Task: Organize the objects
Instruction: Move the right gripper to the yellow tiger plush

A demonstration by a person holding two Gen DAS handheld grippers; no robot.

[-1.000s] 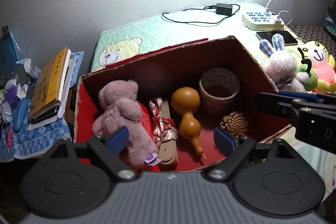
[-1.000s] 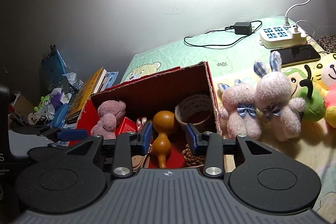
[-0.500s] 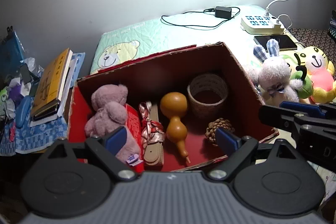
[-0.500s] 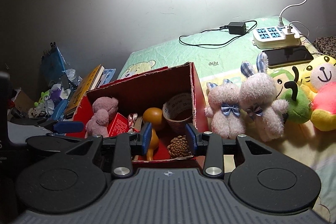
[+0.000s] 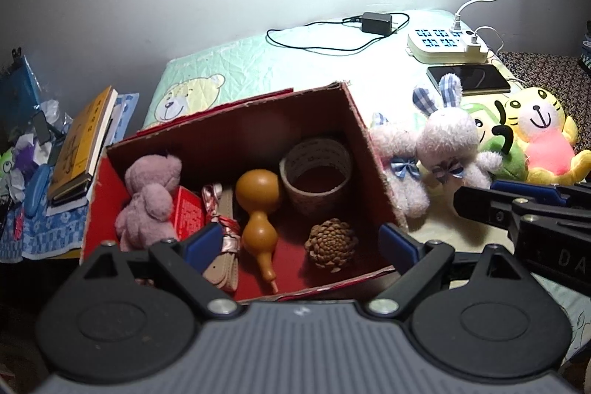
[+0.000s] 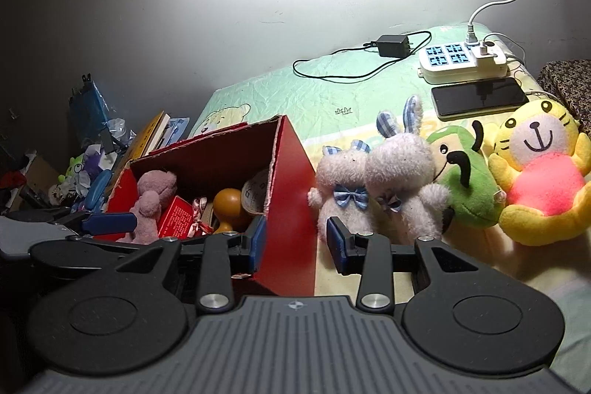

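Observation:
A red cardboard box stands on the bed and holds a pink teddy, a small red packet, a ribboned belt, a gourd, a woven cup and a pine cone. My left gripper hangs open and wide over the box's front edge with nothing between its pads. My right gripper is open with a narrow gap and holds nothing. It is above the box's near right corner, just in front of two pale bunnies.
A green plush and a yellow tiger plush sit to the right of the bunnies. Behind them lie a phone, a power strip and a charger with its cable. Books and clutter are stacked left of the box.
Both grippers have drawn back and to the right, so the box looks smaller and further left and more plush toys show. The box's contents have not moved, and both gaps look unchanged.

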